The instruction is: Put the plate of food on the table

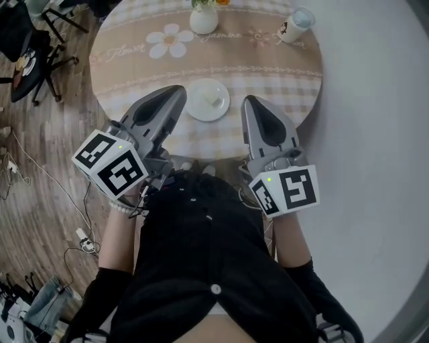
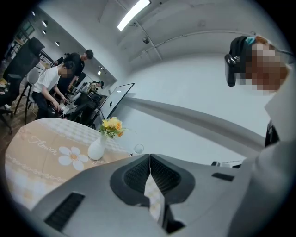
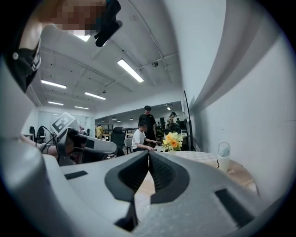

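Round table (image 1: 281, 74) below; left hand-held gripper (image 1: 175, 92), right hand-held gripper (image 1: 249, 101) closed, empty.

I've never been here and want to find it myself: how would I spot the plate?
Find the round table, covered in beige checks. Near its closest edge, between the left tool and the right tool, lies the white plate. Unlike the vase of yellow flowers and the lidded cup at the far side, it is flat and low.

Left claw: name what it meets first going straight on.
Likely the lidded cup. The left claw, shut and empty, aims barely right of it, so it may pass by. Depth unclear.
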